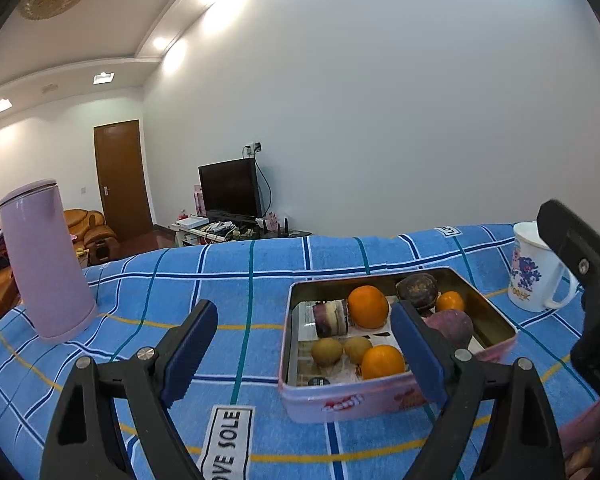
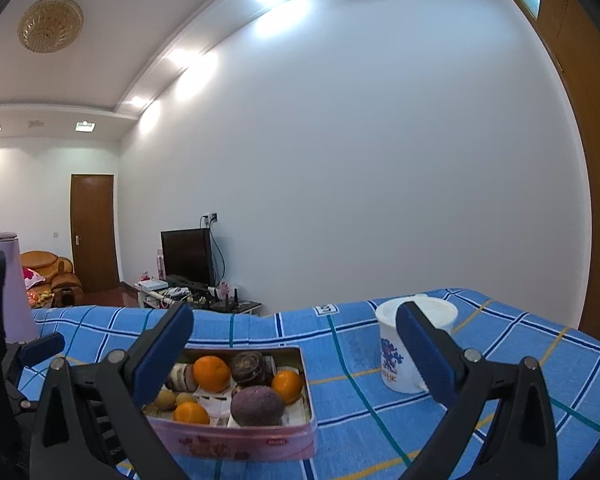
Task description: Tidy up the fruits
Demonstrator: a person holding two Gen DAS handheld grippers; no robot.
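A pink tin box (image 1: 320,400) sits on the blue checked cloth and shows in the right wrist view (image 2: 236,442) too. It holds oranges (image 1: 368,306), small brown kiwis (image 1: 327,351), purple-brown fruits (image 1: 416,290) and a striped purple piece (image 1: 331,317). My left gripper (image 1: 304,356) is open and empty, held above the cloth in front of the tin, its right finger over the tin's near right side. My right gripper (image 2: 296,356) is open and empty, held above the tin's right part, with one finger in front of the mug.
A tall lilac flask (image 1: 44,260) stands at the left of the table. A white mug (image 2: 404,348) with blue print stands right of the tin, seen also in the left wrist view (image 1: 534,268). Beyond the table's far edge are a TV, a door and sofas.
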